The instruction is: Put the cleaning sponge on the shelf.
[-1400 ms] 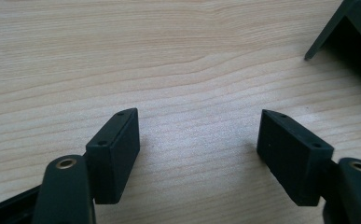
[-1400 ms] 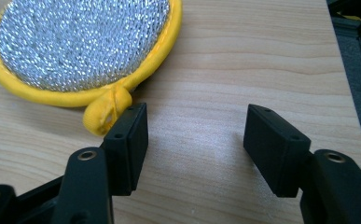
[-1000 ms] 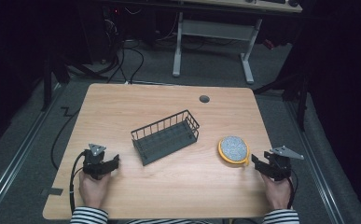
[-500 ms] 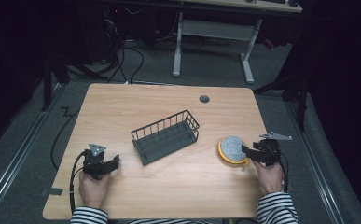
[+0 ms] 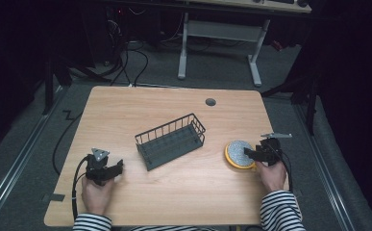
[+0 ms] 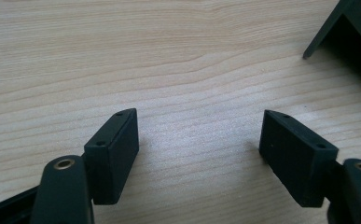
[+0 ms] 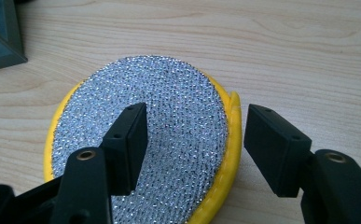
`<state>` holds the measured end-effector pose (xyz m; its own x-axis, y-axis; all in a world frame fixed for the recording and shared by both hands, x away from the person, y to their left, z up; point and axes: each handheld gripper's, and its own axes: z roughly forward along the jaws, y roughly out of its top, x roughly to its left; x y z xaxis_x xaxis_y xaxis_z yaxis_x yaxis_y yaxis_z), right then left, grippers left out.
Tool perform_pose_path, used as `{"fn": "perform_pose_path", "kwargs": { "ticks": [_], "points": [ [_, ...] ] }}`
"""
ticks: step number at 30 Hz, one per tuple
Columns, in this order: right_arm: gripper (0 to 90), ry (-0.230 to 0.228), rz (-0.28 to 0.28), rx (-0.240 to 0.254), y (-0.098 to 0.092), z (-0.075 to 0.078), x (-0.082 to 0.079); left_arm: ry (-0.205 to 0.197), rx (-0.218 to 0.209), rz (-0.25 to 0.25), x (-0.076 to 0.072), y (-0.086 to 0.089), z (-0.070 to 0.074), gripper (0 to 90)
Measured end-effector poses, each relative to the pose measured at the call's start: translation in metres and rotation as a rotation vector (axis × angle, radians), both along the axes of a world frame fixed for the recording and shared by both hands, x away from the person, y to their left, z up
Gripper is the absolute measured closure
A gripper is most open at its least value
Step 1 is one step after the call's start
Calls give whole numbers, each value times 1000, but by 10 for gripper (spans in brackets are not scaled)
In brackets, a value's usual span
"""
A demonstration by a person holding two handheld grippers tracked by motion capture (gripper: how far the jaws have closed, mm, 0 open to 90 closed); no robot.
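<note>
A round yellow sponge (image 5: 238, 150) with a silver mesh top (image 7: 169, 102) lies flat on the wooden table (image 5: 183, 192), right of a dark wire basket (image 5: 171, 139). My right gripper (image 5: 248, 153) reaches over the sponge's right edge. In the right gripper view its jaws (image 7: 197, 115) straddle the yellow rim, one over the mesh and one outside it, without pressing. They have just been opening. My left gripper (image 5: 119, 166) rests near the front left of the table, open over bare wood (image 6: 199, 116).
A corner of the basket shows in the left gripper view (image 6: 350, 23) and in the right gripper view (image 7: 1, 37). A round cable hole (image 5: 210, 102) sits near the table's far edge. Beyond it stand a white desk frame (image 5: 217, 33) and floor cables (image 5: 126, 53).
My right gripper has moved left from the table's right edge up to the sponge and now overlaps its right rim. The left gripper has stayed put.
</note>
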<state>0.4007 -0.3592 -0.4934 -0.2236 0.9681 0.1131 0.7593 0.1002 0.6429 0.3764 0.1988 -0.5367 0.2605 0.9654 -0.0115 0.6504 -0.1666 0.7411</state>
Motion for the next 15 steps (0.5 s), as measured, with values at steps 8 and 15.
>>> {"fn": "perform_pose_path", "kwargs": {
  "ticks": [8,15],
  "points": [
    [418,51,-12,37,-7,-6,6,0,0,-1,0,0,0,289],
    [500,113,4,74,-9,-8,13,1,0,-2,0,0,0,289]
  ]
}}
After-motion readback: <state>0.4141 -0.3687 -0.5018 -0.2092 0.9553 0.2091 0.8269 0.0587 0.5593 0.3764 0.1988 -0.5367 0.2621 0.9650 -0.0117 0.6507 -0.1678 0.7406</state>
